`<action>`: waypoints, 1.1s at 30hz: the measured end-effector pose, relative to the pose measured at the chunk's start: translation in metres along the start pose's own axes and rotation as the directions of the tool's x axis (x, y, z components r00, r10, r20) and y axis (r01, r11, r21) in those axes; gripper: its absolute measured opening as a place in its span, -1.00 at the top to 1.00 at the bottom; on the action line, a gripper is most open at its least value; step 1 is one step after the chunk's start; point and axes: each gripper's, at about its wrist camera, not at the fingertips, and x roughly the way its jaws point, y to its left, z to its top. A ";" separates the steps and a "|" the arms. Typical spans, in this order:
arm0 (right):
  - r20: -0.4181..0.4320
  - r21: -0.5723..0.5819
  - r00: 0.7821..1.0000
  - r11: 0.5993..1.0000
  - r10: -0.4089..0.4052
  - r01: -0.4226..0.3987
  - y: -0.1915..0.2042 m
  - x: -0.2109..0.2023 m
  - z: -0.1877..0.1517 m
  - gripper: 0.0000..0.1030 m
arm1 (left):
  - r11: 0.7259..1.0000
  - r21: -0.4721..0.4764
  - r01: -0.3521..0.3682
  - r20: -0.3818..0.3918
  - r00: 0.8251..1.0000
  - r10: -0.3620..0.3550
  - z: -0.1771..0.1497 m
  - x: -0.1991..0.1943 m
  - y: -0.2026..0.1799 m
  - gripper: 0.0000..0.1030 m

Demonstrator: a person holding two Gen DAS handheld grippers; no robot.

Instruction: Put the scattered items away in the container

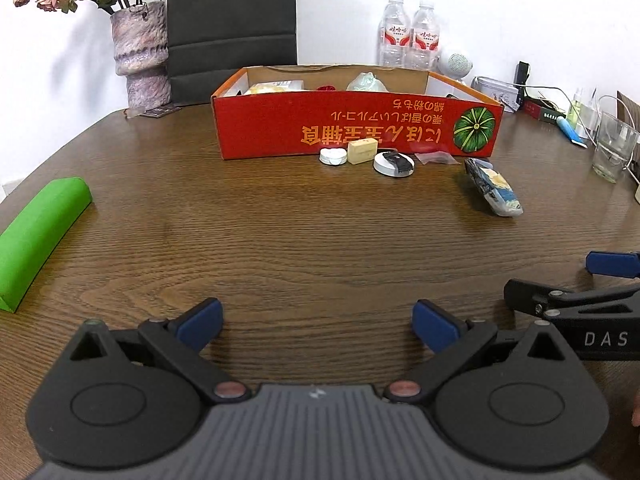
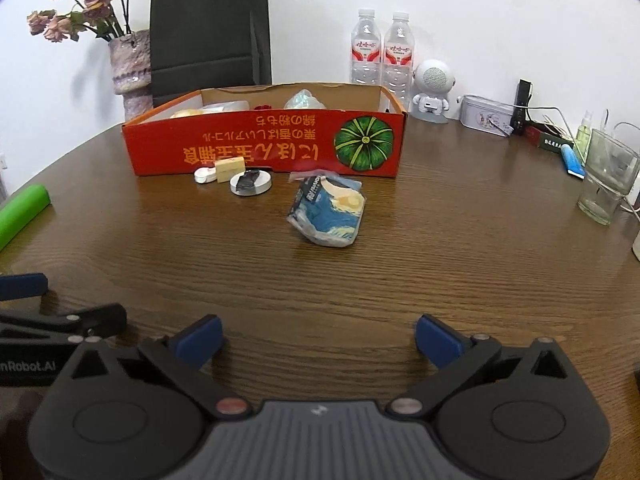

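A red cardboard box (image 1: 356, 128) (image 2: 264, 144) stands open at the far middle of the wooden table, with several items inside. In front of it lie a small white round case (image 1: 333, 156) (image 2: 205, 175), a cream block (image 1: 362, 151) (image 2: 230, 169), a white disc with a black piece on it (image 1: 393, 163) (image 2: 251, 184), a clear small bag (image 1: 437, 157) (image 2: 316, 176) and a blue painted packet (image 1: 494, 186) (image 2: 328, 210). My left gripper (image 1: 318, 326) is open and empty, low over the near table. My right gripper (image 2: 319, 340) is open and empty, beside it.
A green roll (image 1: 36, 236) (image 2: 22, 210) lies at the left edge. A vase of dried flowers (image 1: 140, 52), a black bag (image 2: 208, 28), two water bottles (image 2: 382, 52), a white speaker (image 2: 431, 88), a tin (image 2: 486, 116) and a glass (image 2: 606, 176) stand along the back and right.
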 end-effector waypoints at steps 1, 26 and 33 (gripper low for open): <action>0.000 0.000 1.000 1.000 0.002 -0.002 0.000 0.000 0.000 -1.00 | 1.000 0.003 0.012 0.008 1.000 -0.012 0.002 0.000 0.000 -1.00; 0.035 0.024 0.992 0.992 0.124 -0.124 -0.036 0.081 0.117 -0.70 | 0.955 -0.093 0.280 -0.074 0.955 -0.287 0.104 0.107 -0.001 0.89; -0.034 -0.033 0.995 0.995 0.098 -0.099 -0.021 0.130 0.125 -0.20 | 0.947 -0.138 0.291 -0.031 0.954 -0.298 0.103 0.090 0.023 0.89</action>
